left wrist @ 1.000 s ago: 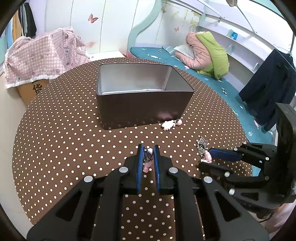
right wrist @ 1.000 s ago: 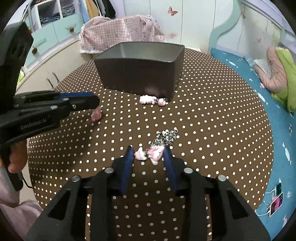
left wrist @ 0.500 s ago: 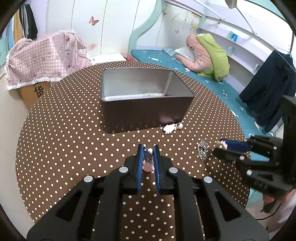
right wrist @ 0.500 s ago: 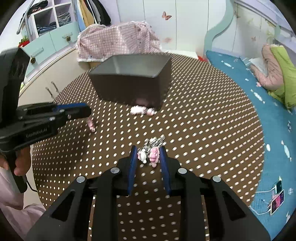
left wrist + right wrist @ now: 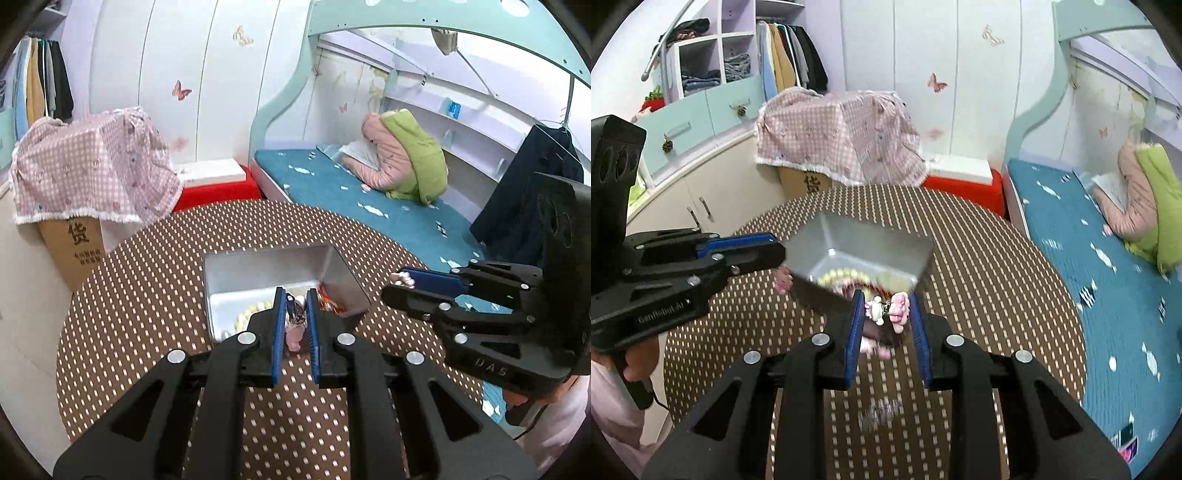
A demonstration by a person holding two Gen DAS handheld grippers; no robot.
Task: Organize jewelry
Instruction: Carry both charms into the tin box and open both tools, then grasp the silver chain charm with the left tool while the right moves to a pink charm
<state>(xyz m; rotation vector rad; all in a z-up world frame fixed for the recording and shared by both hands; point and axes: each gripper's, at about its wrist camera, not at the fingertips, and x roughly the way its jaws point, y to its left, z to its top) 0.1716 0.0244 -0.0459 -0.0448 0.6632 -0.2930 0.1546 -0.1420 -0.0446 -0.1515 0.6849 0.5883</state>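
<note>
A grey metal box (image 5: 334, 273) stands on the round brown polka-dot table (image 5: 147, 288); beads and red pieces lie inside it. My left gripper (image 5: 295, 295) is shut on a pink charm with a metal clasp (image 5: 294, 326), held above the box's near edge. My right gripper (image 5: 885, 297) is shut on pink and white charms on a chain (image 5: 890, 308), lifted near the box (image 5: 864, 243). The chain's end (image 5: 879, 411) hangs blurred below. Each gripper shows in the other's view: the right one (image 5: 400, 278) and the left one (image 5: 779, 254).
A pink and white charm (image 5: 873, 345) lies on the table under my right gripper, by the box. A cardboard carton under pink checked cloth (image 5: 88, 173) stands behind the table. A bed with a teal cover (image 5: 369, 206) is at the right.
Both grippers have risen well above the table with their charms and moved toward the box, so its inside now shows. The right gripper's chain has left the table.
</note>
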